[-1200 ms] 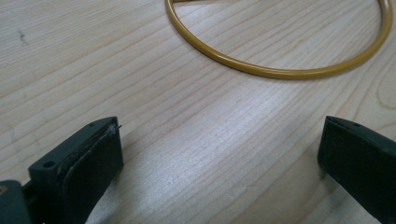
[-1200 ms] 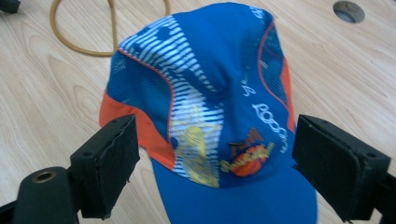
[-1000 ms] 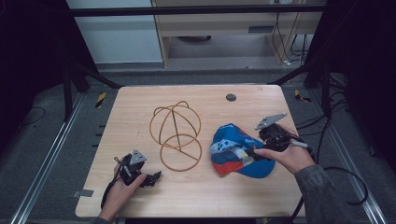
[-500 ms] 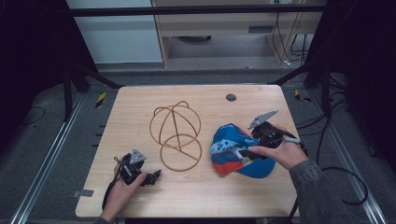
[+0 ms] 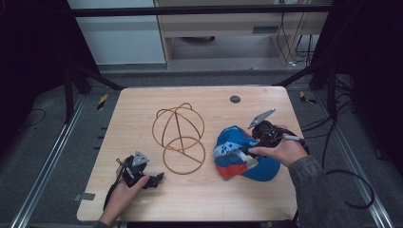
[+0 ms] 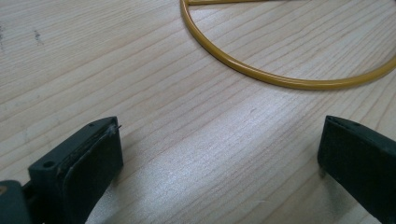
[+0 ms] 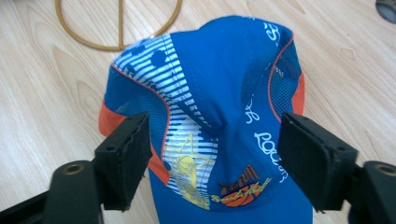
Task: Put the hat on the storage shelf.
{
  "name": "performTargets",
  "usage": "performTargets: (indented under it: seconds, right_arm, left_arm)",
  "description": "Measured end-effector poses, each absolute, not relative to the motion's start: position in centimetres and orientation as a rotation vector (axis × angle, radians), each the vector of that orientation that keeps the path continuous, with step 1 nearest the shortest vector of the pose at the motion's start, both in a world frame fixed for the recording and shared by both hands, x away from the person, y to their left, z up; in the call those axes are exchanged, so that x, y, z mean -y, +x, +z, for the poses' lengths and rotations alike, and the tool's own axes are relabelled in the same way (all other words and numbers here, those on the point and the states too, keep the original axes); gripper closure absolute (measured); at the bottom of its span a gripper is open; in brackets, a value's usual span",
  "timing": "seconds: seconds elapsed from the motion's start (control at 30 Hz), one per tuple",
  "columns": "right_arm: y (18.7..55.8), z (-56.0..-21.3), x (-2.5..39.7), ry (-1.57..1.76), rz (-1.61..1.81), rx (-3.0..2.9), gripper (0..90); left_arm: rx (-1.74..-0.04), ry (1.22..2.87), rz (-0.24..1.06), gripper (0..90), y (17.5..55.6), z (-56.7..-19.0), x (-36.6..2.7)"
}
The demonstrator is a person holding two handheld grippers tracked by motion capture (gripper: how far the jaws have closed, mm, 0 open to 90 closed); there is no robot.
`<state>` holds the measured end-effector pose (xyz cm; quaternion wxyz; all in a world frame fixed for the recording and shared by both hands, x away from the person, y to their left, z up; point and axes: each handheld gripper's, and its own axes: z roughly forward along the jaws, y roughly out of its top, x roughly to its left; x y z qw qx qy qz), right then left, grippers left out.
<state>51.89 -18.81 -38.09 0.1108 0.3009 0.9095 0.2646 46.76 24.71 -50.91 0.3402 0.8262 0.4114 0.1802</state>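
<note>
One cap [image 7: 219,116] lies crumpled on the right half of your tabletop [image 5: 204,204]: blue cloth, white-striped mesh panels, orange trim, and a basketball print near the brim. One wire frame [image 5: 179,137] of yellow-brown hoops stands at the tabletop's middle, just left of the cap. Your right gripper [image 7: 212,161] hangs over the cap, jaws spread to either side of its crown, nothing pinched. Your left gripper [image 6: 219,163] rests near the front left edge, jaws wide apart over bare wood, the frame's base ring just ahead.
</note>
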Motion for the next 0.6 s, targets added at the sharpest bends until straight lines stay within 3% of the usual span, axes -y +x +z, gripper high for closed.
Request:
performTargets:
  seconds: [0.33,0.43,0.47,0.53,0.6]
  right_arm:
    - [53.3,-41.0,19.3,0.93,0.702,-2.734,38.8]
    - [53.4,-41.3,19.3,0.934,0.701,-2.74,47.9]
    - [53.5,-41.4,19.3,0.933,0.715,-2.749,56.4]
    - [53.5,-41.5,19.3,0.931,0.708,-2.752,59.2]
    - [53.6,-41.7,19.1,0.929,0.703,-2.767,71.0]
  left_arm:
    - [-1.072,2.149,0.47,0.0,46.7,-50.9,-24.7]
    - [-1.073,2.149,0.472,0.0,46.7,-50.9,-24.7]
    - [-1.075,2.149,0.473,0.0,46.7,-50.9,-24.7]
    - [-1.076,2.148,0.473,0.0,46.7,-50.9,-24.6]
    - [-1.079,2.148,0.474,0.0,46.7,-50.9,-24.6]
